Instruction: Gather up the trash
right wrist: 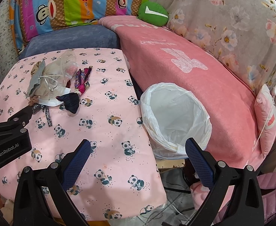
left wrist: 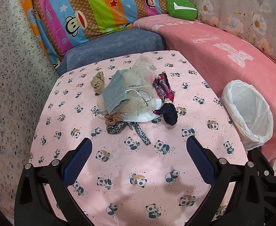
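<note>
Where the table [left wrist: 119,169] ends, a lined bin [right wrist: 175,116] stands, seemingly empty.

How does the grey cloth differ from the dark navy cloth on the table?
The grey cloth is pale and lies folded flat on top of the pile; the dark navy cloth is nearly black, bunched into a lump, and sits at the pile's edge nearer the lined bin. Both rest on the panda tablecloth, ungripped.
</note>
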Tool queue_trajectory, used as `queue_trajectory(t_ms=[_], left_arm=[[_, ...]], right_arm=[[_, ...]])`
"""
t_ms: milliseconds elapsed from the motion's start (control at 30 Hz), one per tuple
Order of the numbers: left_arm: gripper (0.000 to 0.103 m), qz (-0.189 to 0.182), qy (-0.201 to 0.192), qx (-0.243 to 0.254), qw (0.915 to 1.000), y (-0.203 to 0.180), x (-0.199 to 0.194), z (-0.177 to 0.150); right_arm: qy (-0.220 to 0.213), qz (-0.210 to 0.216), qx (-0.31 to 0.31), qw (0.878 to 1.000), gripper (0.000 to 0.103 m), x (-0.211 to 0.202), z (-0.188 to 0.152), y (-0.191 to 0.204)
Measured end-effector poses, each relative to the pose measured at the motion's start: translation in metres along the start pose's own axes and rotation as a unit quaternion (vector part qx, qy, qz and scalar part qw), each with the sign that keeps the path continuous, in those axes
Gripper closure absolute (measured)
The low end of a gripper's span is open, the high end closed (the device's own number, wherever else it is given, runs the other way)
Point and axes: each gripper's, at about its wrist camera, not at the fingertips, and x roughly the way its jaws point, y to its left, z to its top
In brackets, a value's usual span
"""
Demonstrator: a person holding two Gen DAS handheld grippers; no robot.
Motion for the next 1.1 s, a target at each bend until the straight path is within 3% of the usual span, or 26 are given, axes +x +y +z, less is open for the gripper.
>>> queue_trajectory(t_ms=[1100], left_arm=[[0.007, -0.003, -0.002, -0.001, 1.0000, 0.0018, -0.0010, -0.0012]], right_arm=[[-0.001, -0.005, -0.001, 1.000, 0.007, -0.0015, 0.0013, -0.0014]])
